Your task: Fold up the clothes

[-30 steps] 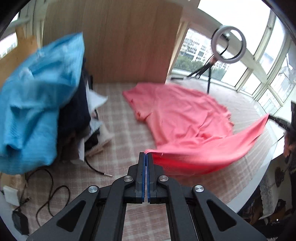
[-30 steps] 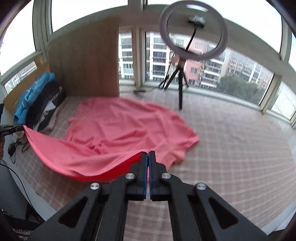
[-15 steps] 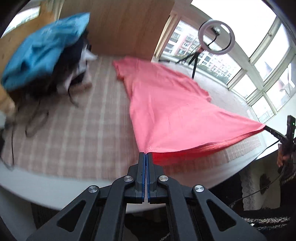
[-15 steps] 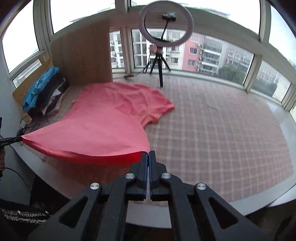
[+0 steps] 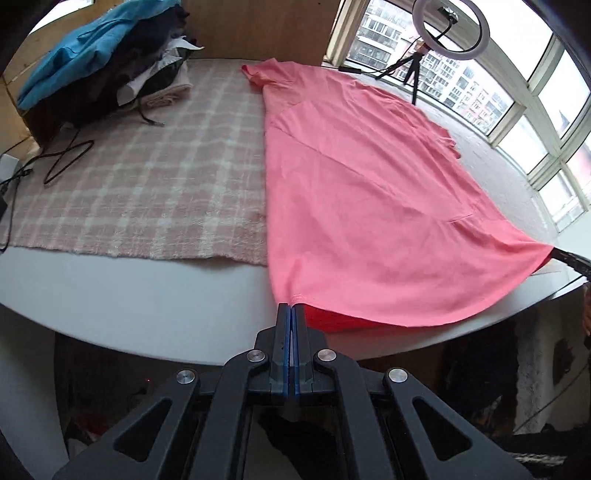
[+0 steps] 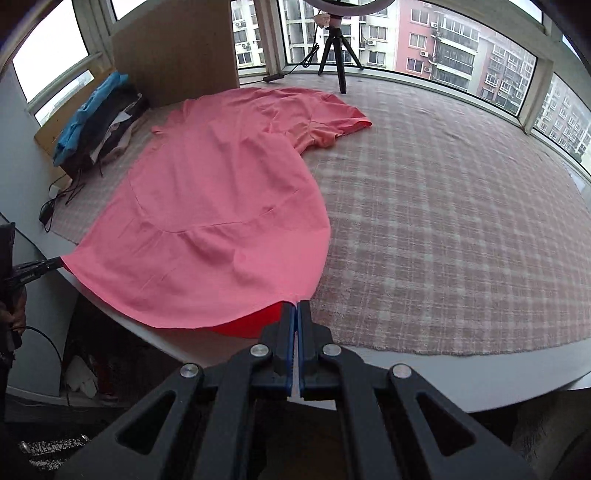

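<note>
A coral-pink garment [image 5: 369,192] [image 6: 221,206] lies stretched flat over the checked blanket [image 5: 147,184] [image 6: 443,221], its hem hanging just past the white table edge [image 5: 147,302]. My left gripper [image 5: 291,308] is shut on the hem's left corner. My right gripper [image 6: 296,304] is shut on the hem's right corner. Each gripper shows as a dark tip at the far end of the hem in the other view: the right gripper [image 5: 572,260], the left gripper [image 6: 33,267]. The sleeves lie at the far end by the wooden board.
A pile of clothes topped with a blue garment [image 5: 85,48] [image 6: 88,122] sits at the back left beside cables [image 5: 62,162]. A ring light on a tripod [image 5: 443,33] [image 6: 336,55] stands at the back by the windows. A person's hand [image 6: 14,317] holds the left gripper.
Both grippers pulled the hem back and down toward the table's near edge. The garment went from crumpled and lifted to spread flat and taut.
</note>
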